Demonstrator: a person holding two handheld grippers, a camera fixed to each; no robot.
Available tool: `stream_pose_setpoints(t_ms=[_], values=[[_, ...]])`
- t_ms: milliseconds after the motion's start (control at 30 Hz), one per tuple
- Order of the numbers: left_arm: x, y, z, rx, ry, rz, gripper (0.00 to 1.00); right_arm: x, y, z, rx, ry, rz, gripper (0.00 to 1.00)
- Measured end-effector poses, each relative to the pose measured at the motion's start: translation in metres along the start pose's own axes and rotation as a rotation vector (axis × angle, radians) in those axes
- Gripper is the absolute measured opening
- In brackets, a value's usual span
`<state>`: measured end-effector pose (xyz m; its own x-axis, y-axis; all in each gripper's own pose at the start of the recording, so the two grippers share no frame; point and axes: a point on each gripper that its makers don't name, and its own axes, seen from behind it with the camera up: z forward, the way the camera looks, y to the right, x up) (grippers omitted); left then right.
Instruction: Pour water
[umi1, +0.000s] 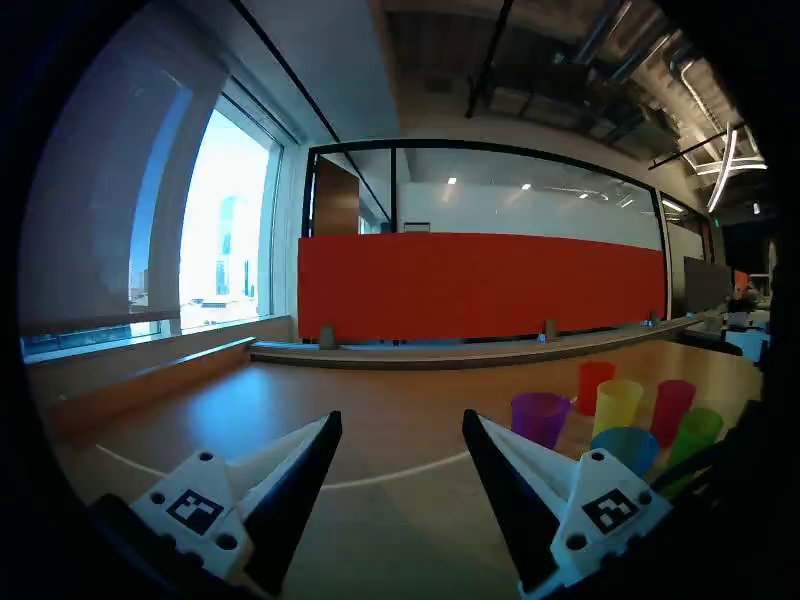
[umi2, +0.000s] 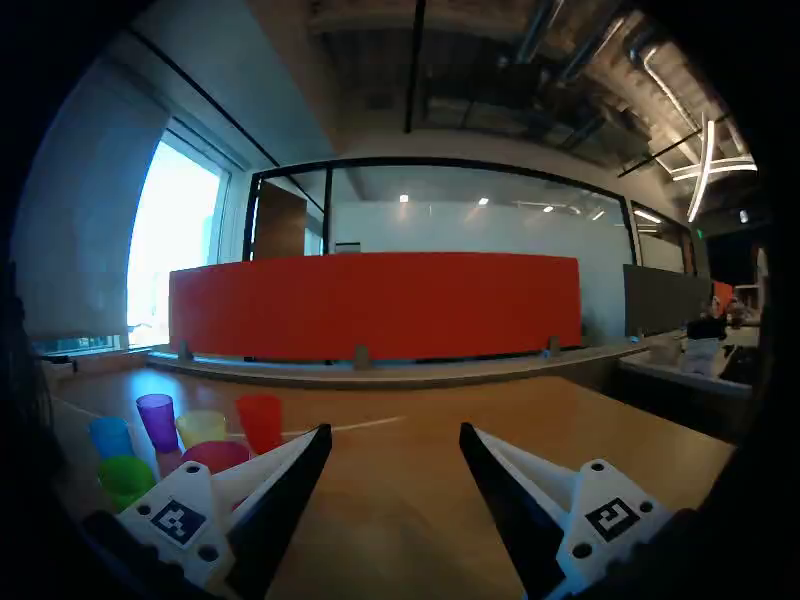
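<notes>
While both pairs of tongs hang released above the wooden table (umi1: 300, 385), neither holds anything: the left tongs (umi1: 400, 420) gape with bare table between the fingers, and the right tongs (umi2: 395, 432) do the same.

What matters for pouring is the huddle of six plastic cups, which stands on the table between the two hands. From the left gripper view it lies ahead and off to the right, past the right finger: purple cup (umi1: 540, 415) nearest the centre line, then red cup (umi1: 595, 385), yellow cup (umi1: 617, 403), pink cup (umi1: 673, 408), green cup (umi1: 697, 432) and blue cup (umi1: 625, 448). From the right gripper view the same group sits low on the left, the pink one partly behind the left finger.

All the cups stand upright, mouths up, close together and some touching. Whether any holds water I cannot tell.

By my reading the right tongs are slightly nearer. Either hand must swing inward toward the other to reach a cup. The fingers would close across a cup's side, and the tight packing leaves little room for them.
</notes>
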<state>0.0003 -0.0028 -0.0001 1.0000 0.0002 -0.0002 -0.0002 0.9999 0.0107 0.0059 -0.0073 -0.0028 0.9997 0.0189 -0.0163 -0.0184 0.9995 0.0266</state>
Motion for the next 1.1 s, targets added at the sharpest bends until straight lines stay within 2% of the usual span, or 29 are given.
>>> stream_pose_setpoints(t_ms=[300,1100], values=[[0.0003,-0.0001,0.0001,0.0,0.0,0.0,0.89,-0.0041,-0.0046,0.0005,0.006,-0.015,-0.02,0.99],[0.0,-0.0002,0.0001,0.0,0.0,0.0,0.89,-0.0049,-0.0038,0.0005,0.005,-0.017,-0.018,0.99]])
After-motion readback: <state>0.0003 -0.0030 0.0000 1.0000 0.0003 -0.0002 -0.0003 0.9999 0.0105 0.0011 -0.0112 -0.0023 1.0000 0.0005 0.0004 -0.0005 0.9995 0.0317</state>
